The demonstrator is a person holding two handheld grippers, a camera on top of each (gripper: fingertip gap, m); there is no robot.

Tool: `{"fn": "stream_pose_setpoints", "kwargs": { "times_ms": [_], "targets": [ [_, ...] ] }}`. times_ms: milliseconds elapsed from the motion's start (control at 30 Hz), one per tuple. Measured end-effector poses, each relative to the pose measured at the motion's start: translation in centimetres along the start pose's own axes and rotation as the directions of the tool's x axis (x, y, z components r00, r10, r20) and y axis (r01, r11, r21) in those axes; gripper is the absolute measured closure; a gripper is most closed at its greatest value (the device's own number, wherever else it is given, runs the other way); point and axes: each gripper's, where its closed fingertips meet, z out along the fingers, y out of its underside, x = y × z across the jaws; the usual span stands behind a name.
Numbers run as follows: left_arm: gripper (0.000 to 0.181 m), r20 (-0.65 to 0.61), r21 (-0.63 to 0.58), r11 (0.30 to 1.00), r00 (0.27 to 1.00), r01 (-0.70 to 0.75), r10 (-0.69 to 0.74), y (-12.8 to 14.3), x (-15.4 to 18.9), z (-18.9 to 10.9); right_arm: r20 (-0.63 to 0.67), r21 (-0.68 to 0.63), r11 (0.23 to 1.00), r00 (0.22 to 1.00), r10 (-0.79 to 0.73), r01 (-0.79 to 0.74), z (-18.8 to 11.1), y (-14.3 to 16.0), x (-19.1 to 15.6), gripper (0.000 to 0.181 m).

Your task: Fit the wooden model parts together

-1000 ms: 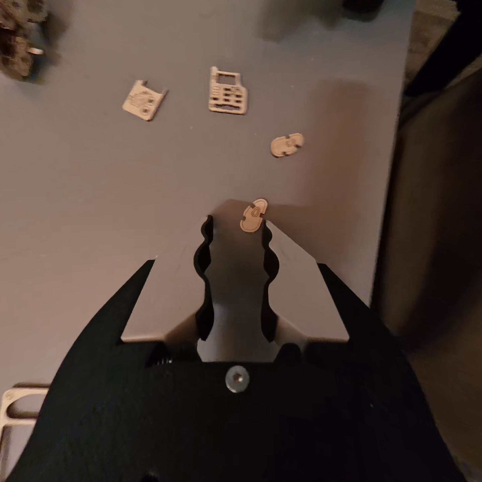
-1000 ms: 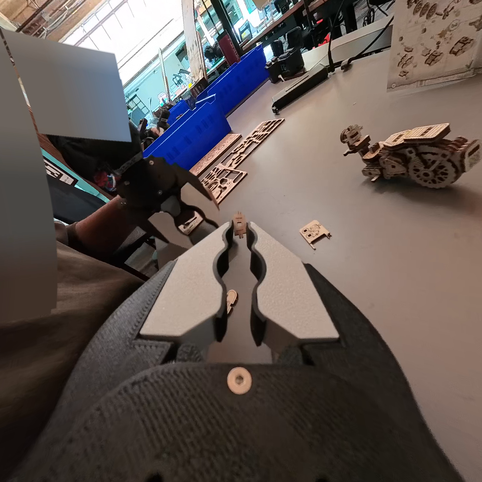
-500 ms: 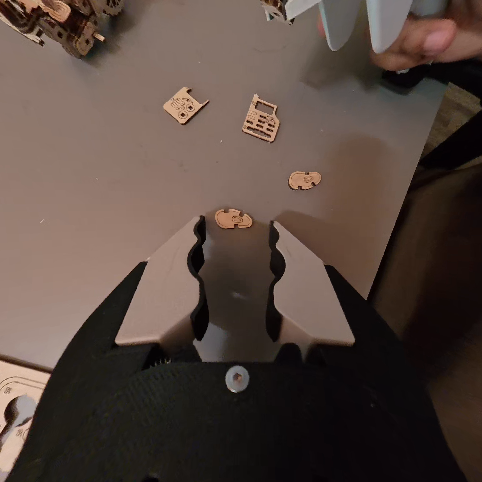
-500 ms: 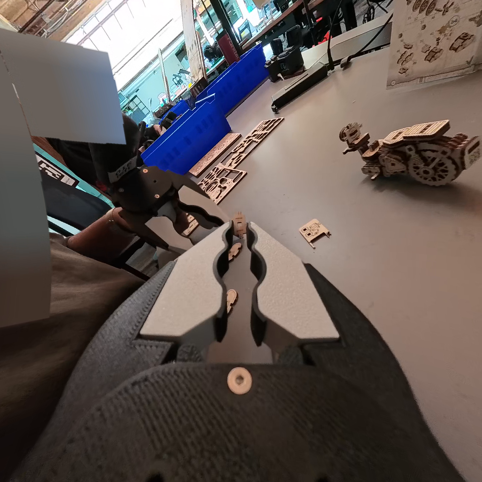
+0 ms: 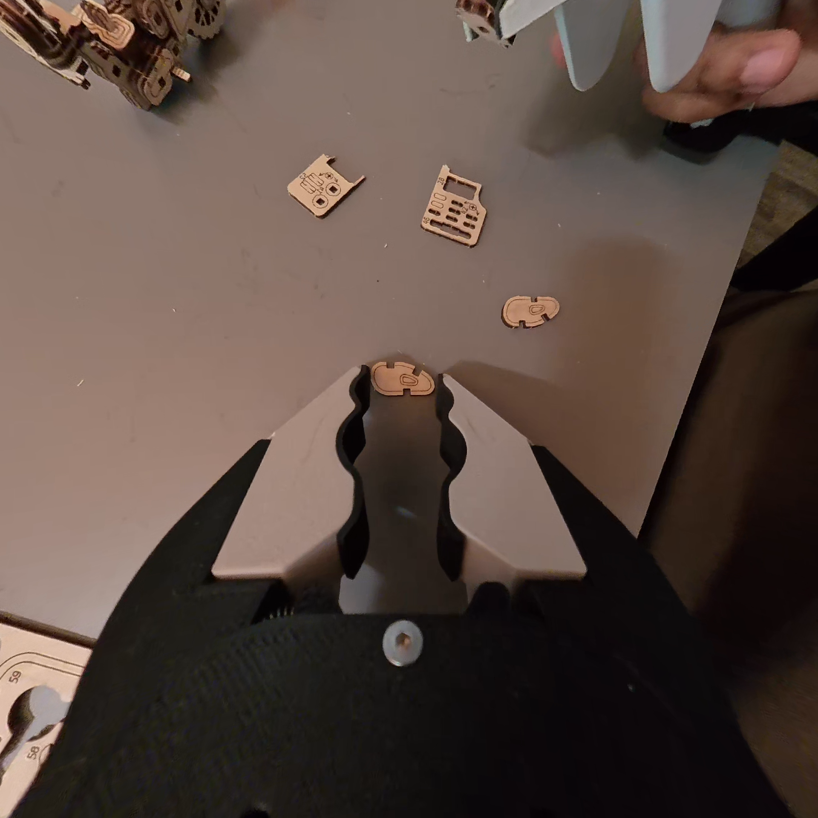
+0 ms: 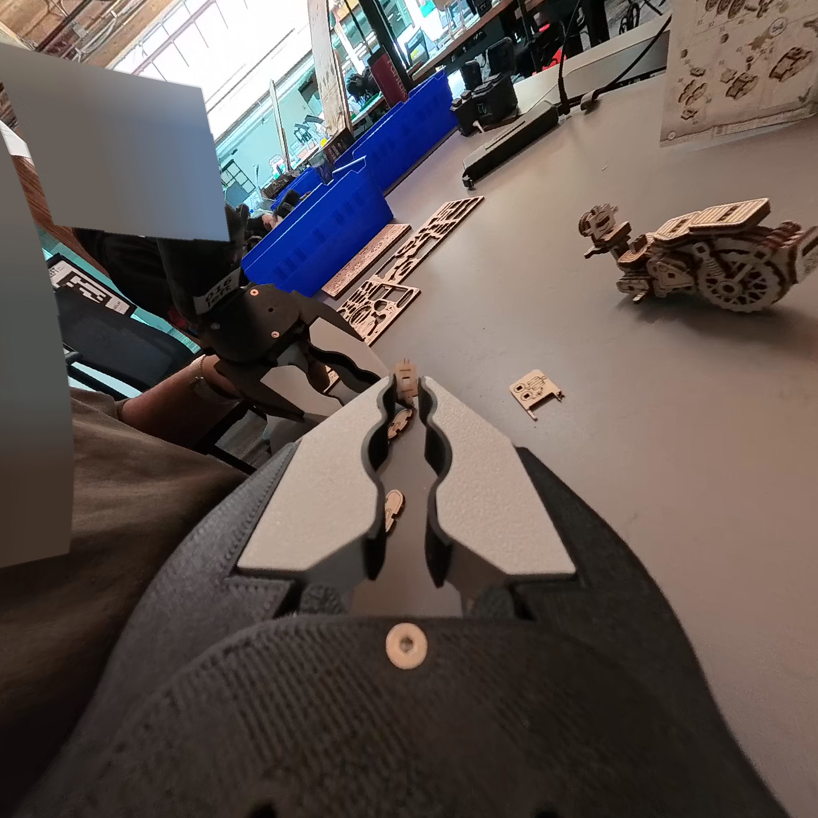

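Broadly, the grey counter [image 5: 177, 310] carries everything I am working with, and it runs far back in the right wrist view to blue bins [image 6: 336, 221] and punched-out part sheets [image 6: 398, 274] that lie flat beside them. The half-built wooden motorcycle model [image 6: 708, 265] stands upright at the far right of that view, well apart from my grippers, parked out of the way, I judge, until a sub-piece is ready for it.

My right gripper [image 6: 406, 385] is clenched on a small wooden part [image 6: 406, 380], which stands on edge with its top poking out past the fingertips; held up off the counter like that, it looks ready to receive a mate.

My left gripper [image 5: 403, 376] is spread, its jaws standing either side of an oval slotted piece [image 5: 402, 379] that lies flat on the counter. The tips look close to the oval's ends, but I cannot tell if they touch it. Lying flat, it will be awkward to pinch, I expect.

A second oval piece [image 5: 530, 311] lies near, to the right. Farther off lie a slotted rectangular plate [image 5: 453, 212] and a square tabbed plate [image 5: 323, 188], flat and well apart from each other.
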Motion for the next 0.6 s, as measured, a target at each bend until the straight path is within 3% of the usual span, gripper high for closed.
{"fn": "stream_pose_setpoints", "kwargs": {
  "times_ms": [200,367,600],
  "targets": [
    [0.154,-0.05,0.034,0.999,0.999,0.002,0.0,-0.2,0.5,-0.1,0.011,-0.01,1.0,1.0,0.001,-0.001,0.1,0.2,-0.2,0.174],
    [0.154,-0.318,0.203,0.96,0.94,0.194,-0.123,-2.4,2.5,-2.1,0.123,-0.032,0.999,0.992,0.031,-0.027,0.5,0.6,-1.9,0.174],
    [0.154,-0.624,0.332,0.861,0.774,0.384,-0.105,-5.5,5.0,-5.8,0.359,-0.146,0.973,0.907,0.222,-0.18,0.9,2.0,-5.2,0.174]
  ]
}}
